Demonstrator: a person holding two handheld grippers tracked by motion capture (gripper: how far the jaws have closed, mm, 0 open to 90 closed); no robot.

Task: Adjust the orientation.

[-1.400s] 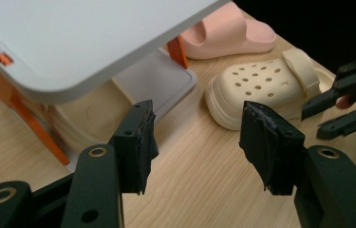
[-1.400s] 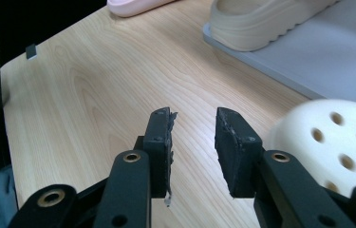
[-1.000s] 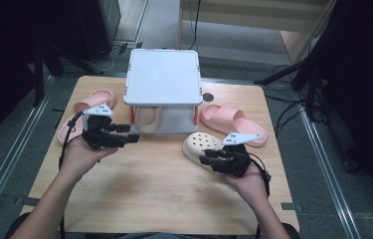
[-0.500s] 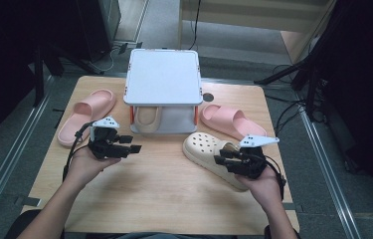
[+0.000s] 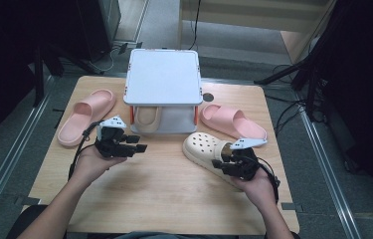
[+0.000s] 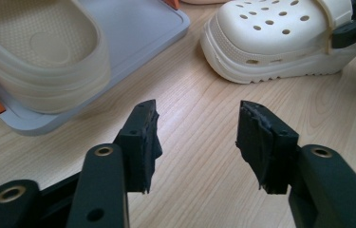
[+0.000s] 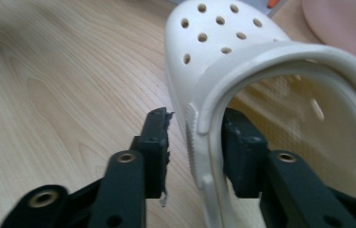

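**Clog in the Clamp, Shelf Slot Half Filled**

A cream perforated clog (image 5: 209, 152) lies on the right half of a wooden table (image 5: 164, 194), toe pointing toward a low grey two-level rack (image 5: 163, 79) at the table's far middle. The right gripper (image 5: 230, 165) pinches the clog's side wall near the heel opening; seen in the right gripper view, one jaw sits outside the wall and the other inside the shoe, both pressed against the foam of the clog (image 7: 223, 71). Under the rack's top board, its matching clog (image 5: 146, 118) already rests on the left of the lower shelf, leaving the space beside it free. The left gripper (image 5: 137, 148) hovers above the bare wood just in front of the rack, jaws spread and holding nothing, as the left gripper view confirms (image 6: 197, 137). A pink slide (image 5: 82, 119) lies to the left of the rack and another pink slide (image 5: 231, 122) to its right, close behind the held clog. The work in hand looks to be shelving the pair. To do it well, the grip on the soft wall should stay firm so the shoe does not twist; the clog should be lifted clear of the nearby slide, kept low and level to pass under the top board, and slid in toe first beside its mate.
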